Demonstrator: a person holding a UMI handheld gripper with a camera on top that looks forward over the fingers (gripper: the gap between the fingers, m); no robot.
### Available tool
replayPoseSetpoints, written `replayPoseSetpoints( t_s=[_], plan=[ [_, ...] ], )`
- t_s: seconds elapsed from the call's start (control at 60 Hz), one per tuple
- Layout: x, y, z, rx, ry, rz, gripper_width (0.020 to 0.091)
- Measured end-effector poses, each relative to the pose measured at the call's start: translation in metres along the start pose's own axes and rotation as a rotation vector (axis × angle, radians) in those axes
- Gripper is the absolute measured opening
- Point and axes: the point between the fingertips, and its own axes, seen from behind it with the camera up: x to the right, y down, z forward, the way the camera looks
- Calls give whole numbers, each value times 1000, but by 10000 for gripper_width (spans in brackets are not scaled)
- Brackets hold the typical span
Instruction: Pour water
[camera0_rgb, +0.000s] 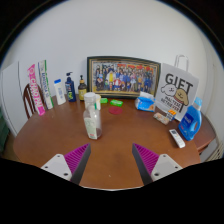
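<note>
A clear plastic bottle (92, 119) stands upright on the brown wooden table (110, 145), beyond my fingers and a little left of centre. A second pale container (91, 100) stands right behind it. My gripper (111, 160) is open above the table's near part, its two pink pads (77, 158) wide apart with nothing between them. The bottle is well ahead of the fingertips, closer to the left finger's line.
A framed group photo (123, 76) leans at the back. A blue spray bottle (190, 121) and a white remote-like object (177, 137) sit at the right, by a "GIFT" sign (177, 94). Tubes and small bottles (60, 90) line the back left. A chair (27, 101) stands left.
</note>
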Motion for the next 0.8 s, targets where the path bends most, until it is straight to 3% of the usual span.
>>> replayPoseSetpoints(
  t_s=[0.25, 0.45, 0.517, 0.583, 0.8],
  plan=[
    [-64, -40, 109, 116, 12, 33, 854],
    [-73, -50, 177, 148, 41, 63, 856],
    [-76, -53, 188, 160, 50, 50, 762],
    [-72, -55, 194, 174, 78, 36, 557],
    [-66, -65, 190, 192, 100, 37, 434]
  ],
)
